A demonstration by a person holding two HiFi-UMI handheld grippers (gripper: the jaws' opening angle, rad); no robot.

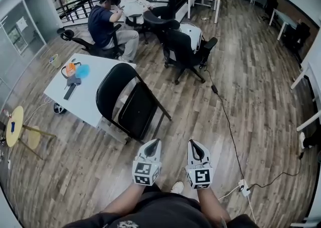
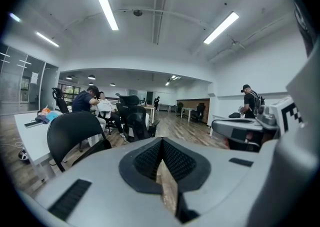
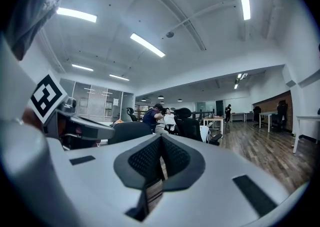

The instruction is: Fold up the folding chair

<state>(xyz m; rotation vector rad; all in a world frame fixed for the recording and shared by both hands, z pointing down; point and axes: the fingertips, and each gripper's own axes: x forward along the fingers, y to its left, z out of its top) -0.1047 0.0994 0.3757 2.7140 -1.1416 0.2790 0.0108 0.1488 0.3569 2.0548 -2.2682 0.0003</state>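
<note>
The black folding chair [image 1: 128, 101] stands unfolded on the wooden floor, its seat against the corner of a white table [image 1: 98, 101]. Both grippers hover side by side in front of it, a short way off and touching nothing. My left gripper [image 1: 153, 143] is shut and empty, and so is my right gripper [image 1: 192, 143]. The chair's rounded backrest [image 2: 75, 131] shows at the left in the left gripper view, beyond the shut left gripper [image 2: 161, 146]. In the right gripper view the backrest [image 3: 131, 132] sits just left of the shut right gripper [image 3: 161, 146].
Black office chairs [image 1: 183, 46] stand behind the folding chair, with seated people [image 1: 105, 23] further back. A cable [image 1: 228, 121] runs across the floor to a power strip [image 1: 244, 188] at the right. A small yellow round table [image 1: 15, 124] is at the far left.
</note>
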